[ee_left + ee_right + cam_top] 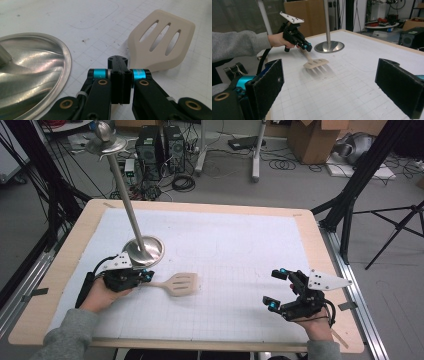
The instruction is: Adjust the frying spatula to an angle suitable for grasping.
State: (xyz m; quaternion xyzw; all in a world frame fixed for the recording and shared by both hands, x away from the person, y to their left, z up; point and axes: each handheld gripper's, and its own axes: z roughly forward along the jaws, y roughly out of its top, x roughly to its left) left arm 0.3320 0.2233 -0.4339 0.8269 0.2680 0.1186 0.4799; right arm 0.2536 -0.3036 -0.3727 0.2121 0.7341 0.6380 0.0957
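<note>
1 spatula [182, 283], prob. lifted; 2 grippers.

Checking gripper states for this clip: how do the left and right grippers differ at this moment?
The left gripper is shut on the handle of the beige slotted spatula; the right gripper stands wide open with nothing between its jaws. The left sits close beside the metal stand, while the right is apart from it, near the table's right edge. The left holds the spatula's blade just off the mat in the right gripper view. Both are black with blue accents and hand-held.
</note>
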